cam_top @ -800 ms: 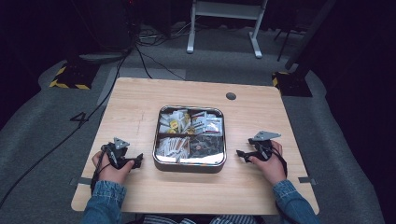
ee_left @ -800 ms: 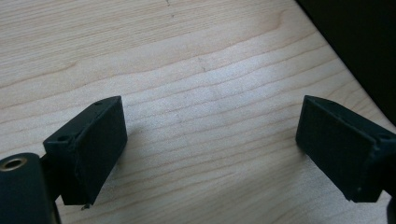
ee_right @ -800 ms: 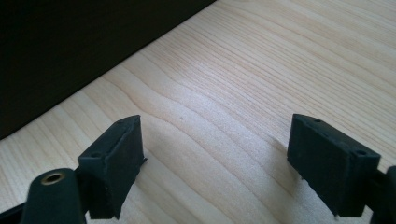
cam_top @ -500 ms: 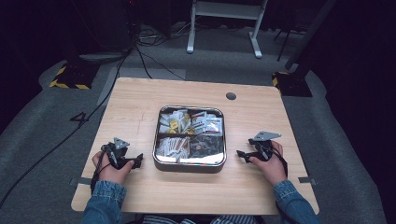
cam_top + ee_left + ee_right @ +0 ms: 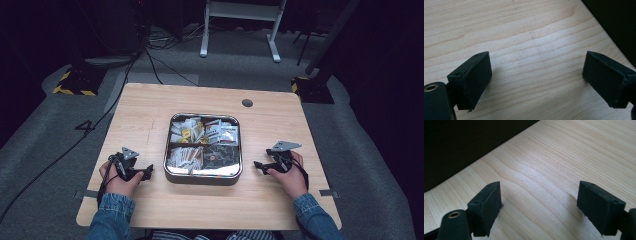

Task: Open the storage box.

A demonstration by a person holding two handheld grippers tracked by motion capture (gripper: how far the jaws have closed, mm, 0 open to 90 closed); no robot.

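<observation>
Light falls from above onto the pale tabletop (image 5: pixel 150 115), while the floor and room around it sink into near black. The tin's (image 5: pixel 203 176) rim throws a slight glare. The high view is soft and grainy. In both gripper views the wood grain is sharp, with faint shadows under the jaws.

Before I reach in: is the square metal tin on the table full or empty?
Full: the square metal tin has packets filling all four compartments.

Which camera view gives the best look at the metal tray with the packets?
The high view: the whole metal tray sits mid-table between both grippers, its compartments full of packets. The left and right gripper views look at bare wooden table between open jaws, not at it.
</observation>
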